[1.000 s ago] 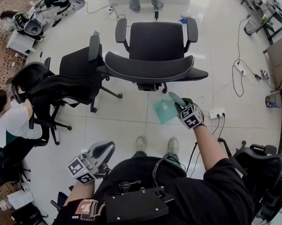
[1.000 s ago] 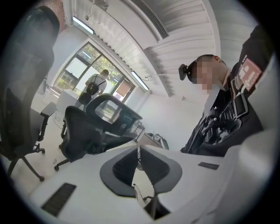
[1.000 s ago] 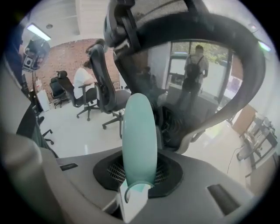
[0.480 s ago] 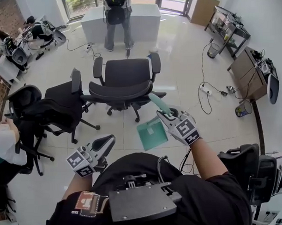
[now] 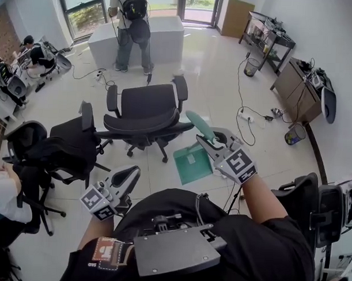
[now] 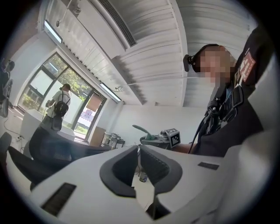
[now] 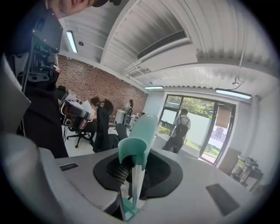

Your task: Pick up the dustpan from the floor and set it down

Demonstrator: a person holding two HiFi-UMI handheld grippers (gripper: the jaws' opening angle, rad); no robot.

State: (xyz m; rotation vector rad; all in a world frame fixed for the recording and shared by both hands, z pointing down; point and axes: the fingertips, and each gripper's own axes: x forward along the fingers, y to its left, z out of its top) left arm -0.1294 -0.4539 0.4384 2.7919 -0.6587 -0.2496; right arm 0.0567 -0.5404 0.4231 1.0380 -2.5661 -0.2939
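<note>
The teal dustpan [image 5: 192,163] hangs off the floor in front of the person, with its handle [image 5: 200,126] pointing up and away. My right gripper [image 5: 214,143] is shut on that handle. In the right gripper view the handle [image 7: 140,134] stands up between the dark pads [image 7: 119,172]. My left gripper [image 5: 126,179] is held low at the left by the person's lap, its jaws shut with nothing in them. In the left gripper view the pads [image 6: 154,163] almost meet, and the dustpan handle [image 6: 141,131] and the right gripper's marker cube [image 6: 173,137] show beyond them.
Two black office chairs [image 5: 145,110] [image 5: 63,144] stand just ahead and to the left. Another chair [image 5: 323,208] is close on the right. A person [image 5: 131,20] stands at a white counter at the back. Cables and a power strip [image 5: 246,116] lie on the tiled floor. A cabinet [image 5: 299,81] is far right.
My right gripper has risen with the dustpan, from near the floor to chest height. The left gripper rose a little. The head view has lifted and shows more of the room.
</note>
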